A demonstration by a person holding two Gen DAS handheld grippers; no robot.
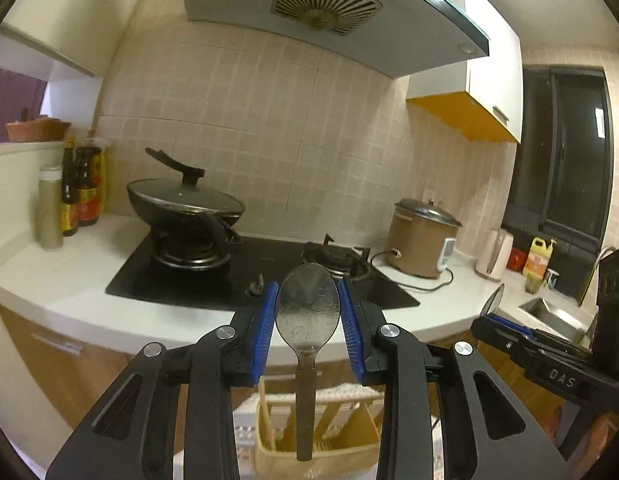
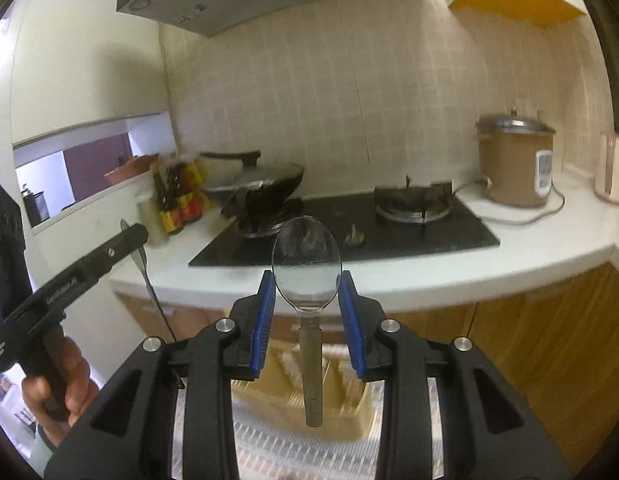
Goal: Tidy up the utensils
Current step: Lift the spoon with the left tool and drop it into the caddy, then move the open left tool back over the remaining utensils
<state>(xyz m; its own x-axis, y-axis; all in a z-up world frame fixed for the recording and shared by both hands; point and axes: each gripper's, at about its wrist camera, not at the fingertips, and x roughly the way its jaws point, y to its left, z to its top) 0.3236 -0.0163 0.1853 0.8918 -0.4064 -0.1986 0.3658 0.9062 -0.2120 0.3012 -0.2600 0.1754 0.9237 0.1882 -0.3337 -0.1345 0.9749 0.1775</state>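
Observation:
My left gripper (image 1: 308, 294) is shut on a metal spoon (image 1: 307, 306), bowl up and handle hanging down between the blue pads. My right gripper (image 2: 307, 286) is shut on a second metal spoon (image 2: 306, 264), held the same way. Below each handle sits a beige slotted utensil holder (image 1: 329, 440), which also shows in the right wrist view (image 2: 277, 376). The left gripper and its spoon appear at the left of the right wrist view (image 2: 125, 240); the right gripper appears at the right edge of the left wrist view (image 1: 501, 316).
A white counter (image 1: 69, 280) holds a black gas hob (image 1: 245, 272) with a lidded wok (image 1: 185, 200), sauce bottles (image 1: 81, 192), a brown rice cooker (image 1: 421, 236) and a sink (image 1: 549, 312). Wooden cabinet doors (image 2: 529, 340) are below; a range hood (image 1: 329, 12) hangs above.

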